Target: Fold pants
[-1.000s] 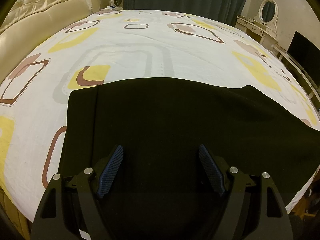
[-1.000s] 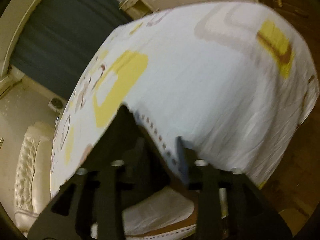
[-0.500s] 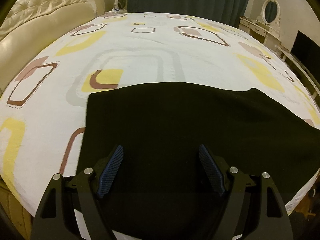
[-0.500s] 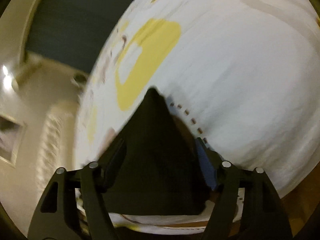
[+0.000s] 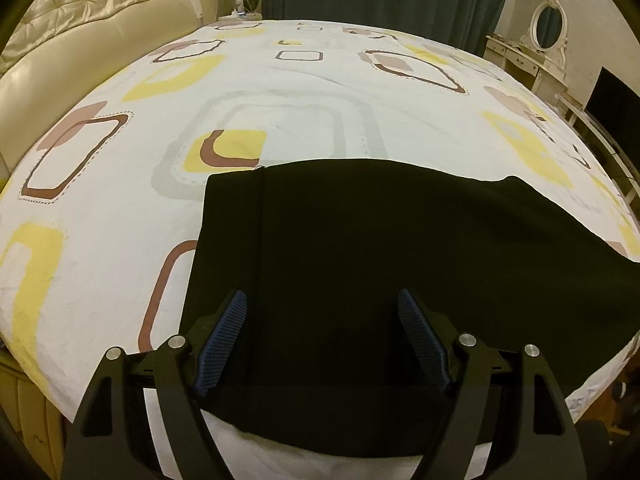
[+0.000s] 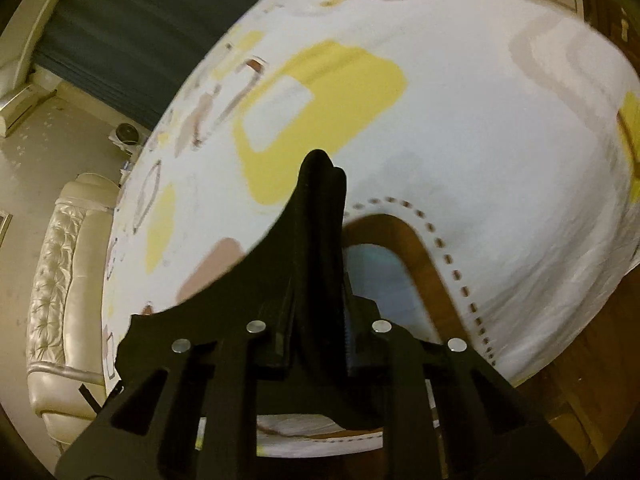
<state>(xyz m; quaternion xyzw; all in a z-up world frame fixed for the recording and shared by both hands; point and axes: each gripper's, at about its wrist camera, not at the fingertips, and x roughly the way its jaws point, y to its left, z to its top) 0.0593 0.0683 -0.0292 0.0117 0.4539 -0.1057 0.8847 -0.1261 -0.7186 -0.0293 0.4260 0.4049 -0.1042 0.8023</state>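
Pants, black, plain soft fabric (image 5: 360,280), lie spread flat across the near edge of the bed w/ the white sheet printed in yellow, brown and grey rounded squares (image 5: 280,92). One straight end sits toward the bed's left side, w/ a faint vertical seam or fold line just inside it; the rest runs off toward the right edge. Cloth looks smooth, no big wrinkles, prob. already halved leg on leg, though can't confirm.

Left gripper (image 5: 322,340) hovers over the pants' near edge, blue ribbed pads wide apart, nothing between them; prob. positioned to pin or grab that edge.

Right gripper (image 6: 320,280) is closed tight on a bunched bit of the black fabric (image 6: 320,184), which sticks up past the fingertips in a narrow peak above the sheet. Likely it's the far end or a corner, pinched so it can be carried over for the next fold. View is blurry, so which corner is unclear.
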